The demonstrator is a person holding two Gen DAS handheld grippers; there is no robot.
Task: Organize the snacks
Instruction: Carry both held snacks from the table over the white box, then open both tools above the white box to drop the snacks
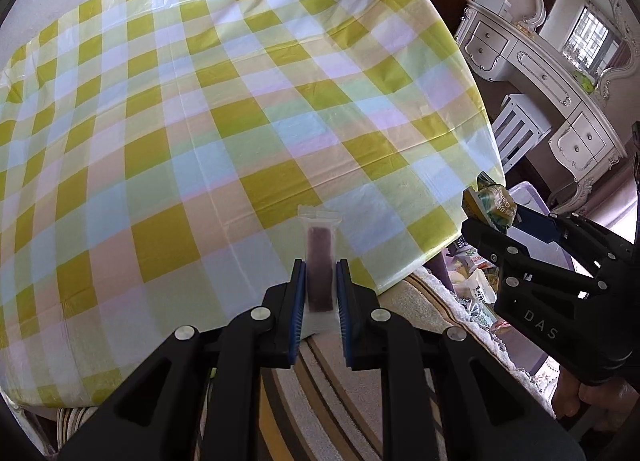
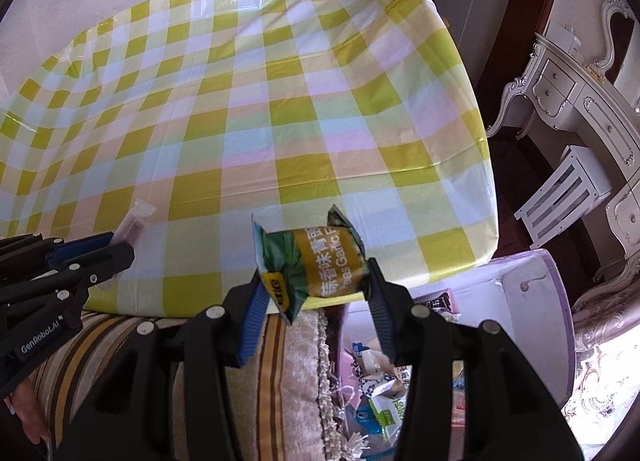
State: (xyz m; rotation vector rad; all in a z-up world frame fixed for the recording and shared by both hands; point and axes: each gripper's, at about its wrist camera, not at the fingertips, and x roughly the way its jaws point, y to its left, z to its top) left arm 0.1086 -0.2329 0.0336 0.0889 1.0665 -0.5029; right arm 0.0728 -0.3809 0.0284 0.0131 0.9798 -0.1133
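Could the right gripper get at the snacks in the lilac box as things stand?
Probably not yet: the right gripper is shut on a green pea packet, so its jaws are occupied. The lilac box beside the table is open-topped, with nothing over it.

The right hand-held gripper (image 2: pixel 316 297) pinches a green and yellow packet of garlic peas (image 2: pixel 310 265) between its blue pads, holding it above the near edge of the desk (image 2: pixel 280 101), which wears a yellow, white and pastel checked cloth. At the left edge the left hand-held gripper (image 2: pixel 120 241) clamps a slim clear-wrapped snack bar (image 2: pixel 134 223) over the same cloth. Below the desk lies a striped cushion (image 2: pixel 256 361), and just right of it a lilac box (image 2: pixel 548 301) holds assorted snack packets (image 2: pixel 380 409). An ornate white dressing table (image 2: pixel 592 109) stands at the right.
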